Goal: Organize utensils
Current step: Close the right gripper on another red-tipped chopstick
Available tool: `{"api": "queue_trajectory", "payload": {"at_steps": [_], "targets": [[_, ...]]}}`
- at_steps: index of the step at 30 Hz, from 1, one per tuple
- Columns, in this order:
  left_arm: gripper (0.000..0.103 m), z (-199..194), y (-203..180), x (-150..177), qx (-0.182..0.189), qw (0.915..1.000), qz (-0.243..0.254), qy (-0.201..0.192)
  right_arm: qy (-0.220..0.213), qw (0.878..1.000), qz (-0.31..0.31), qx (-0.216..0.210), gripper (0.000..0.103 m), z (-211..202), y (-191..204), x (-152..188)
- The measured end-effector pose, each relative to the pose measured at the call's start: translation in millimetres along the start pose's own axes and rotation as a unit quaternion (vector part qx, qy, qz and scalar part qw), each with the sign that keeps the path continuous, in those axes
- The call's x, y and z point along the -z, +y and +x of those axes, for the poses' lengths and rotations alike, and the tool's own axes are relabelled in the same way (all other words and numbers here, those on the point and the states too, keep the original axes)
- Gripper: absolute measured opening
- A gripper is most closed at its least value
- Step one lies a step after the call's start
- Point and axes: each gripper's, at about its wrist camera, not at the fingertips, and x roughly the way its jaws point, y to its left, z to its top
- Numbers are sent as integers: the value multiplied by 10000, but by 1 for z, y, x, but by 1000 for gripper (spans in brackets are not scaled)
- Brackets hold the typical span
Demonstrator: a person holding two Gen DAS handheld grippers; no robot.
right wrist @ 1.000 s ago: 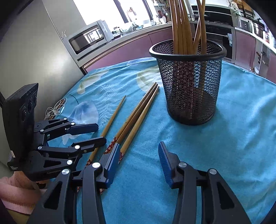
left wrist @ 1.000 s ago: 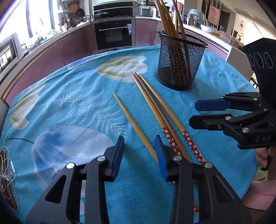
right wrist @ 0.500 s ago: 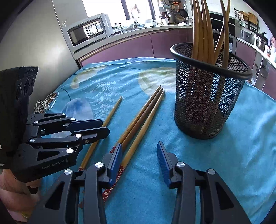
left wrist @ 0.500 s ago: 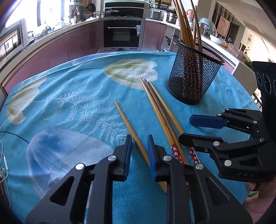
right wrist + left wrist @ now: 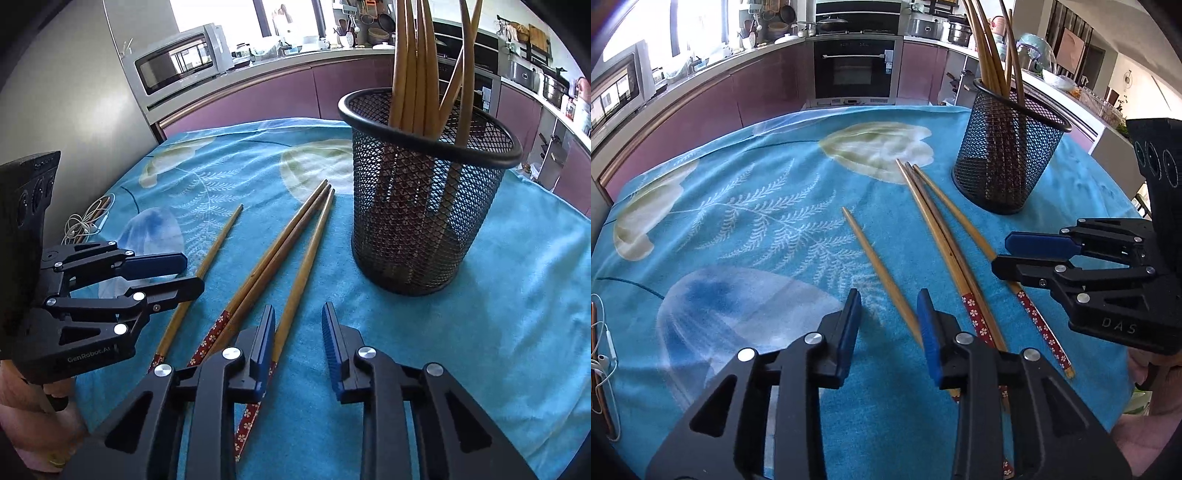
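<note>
The left claw hangs released over a blue flowered cloth, a lone chopstick running out from between its fingers. Just to its right lie three more chopsticks; the right claw, also released, hovers above their patterned ends. Farther ahead stands a black mesh cup holding upright chopsticks.

Sunlit kitchen, mauve cabinets, built-in oven
</note>
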Motion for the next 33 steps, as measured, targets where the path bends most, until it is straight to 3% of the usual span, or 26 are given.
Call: {"api": "queue_trajectory", "payload": {"at_steps": [5, 11, 15, 18, 33], "targets": [[28, 2, -3, -1, -46, 10000, -1, -32, -15, 9999, -53, 155, 25, 5, 5, -5], [15, 4, -3, -4, -72, 9999, -146, -56, -54, 9995, -76, 301, 21, 9, 7, -9], [12, 6, -3, -5, -58, 9996, -258, -84, -70, 9997, 77, 239, 10, 8, 2, -8], [10, 6, -2, -6, -14, 9993, -370, -89, -81, 9996, 227, 136, 8, 7, -3, -7], [7, -3, -3, -5, 202, 9986, -473, -138, -256, 9982, 467, -264, 6, -9, -11, -1]]}}
